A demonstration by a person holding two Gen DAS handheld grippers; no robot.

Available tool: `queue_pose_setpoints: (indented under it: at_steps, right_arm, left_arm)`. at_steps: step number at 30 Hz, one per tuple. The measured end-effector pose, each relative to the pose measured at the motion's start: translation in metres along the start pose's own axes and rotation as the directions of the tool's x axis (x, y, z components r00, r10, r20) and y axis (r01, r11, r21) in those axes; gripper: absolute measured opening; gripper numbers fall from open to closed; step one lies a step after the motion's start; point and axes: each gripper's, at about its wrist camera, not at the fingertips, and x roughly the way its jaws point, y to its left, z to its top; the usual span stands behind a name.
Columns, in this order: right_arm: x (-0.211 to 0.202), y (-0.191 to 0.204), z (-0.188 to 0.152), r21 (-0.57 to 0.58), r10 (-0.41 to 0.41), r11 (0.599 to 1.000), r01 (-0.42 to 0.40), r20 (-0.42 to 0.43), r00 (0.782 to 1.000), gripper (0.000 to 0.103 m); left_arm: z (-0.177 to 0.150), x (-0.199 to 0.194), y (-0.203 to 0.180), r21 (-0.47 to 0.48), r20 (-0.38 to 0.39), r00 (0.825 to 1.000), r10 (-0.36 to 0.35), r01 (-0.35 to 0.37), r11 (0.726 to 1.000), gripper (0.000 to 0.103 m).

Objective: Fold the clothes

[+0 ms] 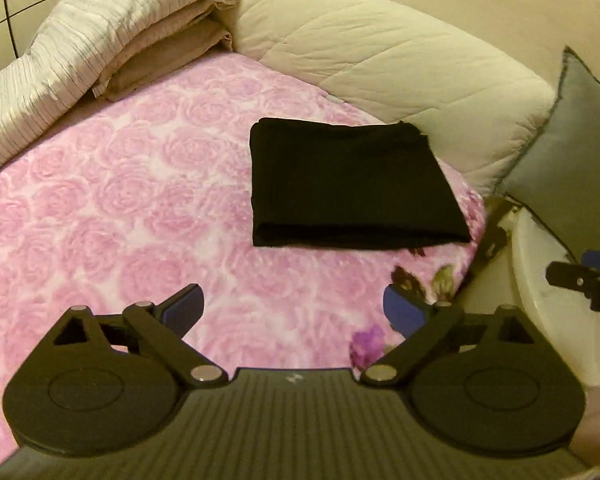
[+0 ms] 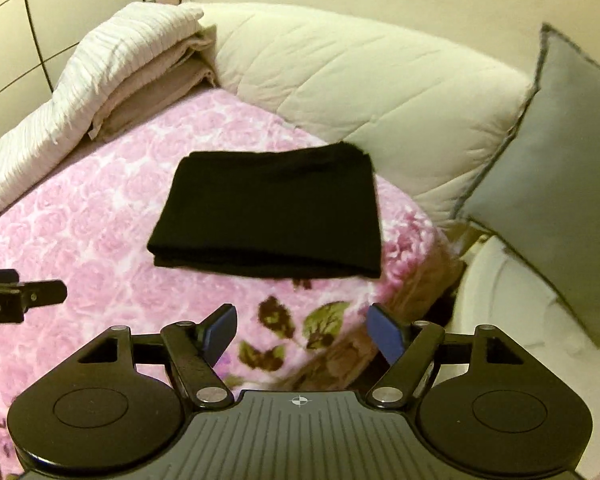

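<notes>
Nearest, the left gripper (image 1: 294, 312) and the right gripper (image 2: 302, 330) hover over the pink rose blanket (image 1: 112, 208), jaws spread wide, holding nothing. Beyond them the black folded garment (image 1: 352, 184) lies flat, long axis running left to right, folded edge facing the grippers. Behind it sits a cream quilt (image 1: 380, 60).
</notes>
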Motion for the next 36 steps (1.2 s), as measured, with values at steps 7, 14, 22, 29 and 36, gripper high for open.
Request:
queue_pose_setpoints:
  at_steps: [7, 14, 22, 29, 36]
  right_arm:
    - [-0.047, 0.026, -0.009, 0.031, -0.009, 0.999, 0.009, 0.024, 1.0, 0.076]
    - [-0.08, 0.038, -0.005, 0.03, -0.035, 0.999, 0.034, 0.04, 0.999, 0.076]
    - [-0.107, 0.047, 0.002, -0.003, -0.043, 0.999, 0.044, 0.075, 0.996, 0.076]
    - [-0.116, 0.049, 0.009, -0.022, -0.054, 0.998, 0.056, 0.096, 0.994, 0.076]
    - [-0.121, 0.051, 0.01, -0.049, -0.051, 0.997, 0.056, 0.104, 0.993, 0.076]
  left_arm:
    - [-0.017, -0.059, -0.003, 0.007, 0.006, 1.0, -0.009, 0.009, 1.0, 0.094]
    - [-0.017, -0.094, -0.007, 0.001, 0.005, 1.0, -0.024, 0.024, 1.0, 0.093]
    - [-0.004, -0.118, -0.019, 0.024, 0.033, 0.999, -0.039, 0.038, 0.999, 0.093]
    - [0.0, -0.125, -0.02, 0.029, 0.065, 0.998, -0.02, 0.018, 0.999, 0.093]
    - [0.002, -0.127, -0.018, -0.007, 0.084, 0.996, -0.013, 0.014, 1.0, 0.093]
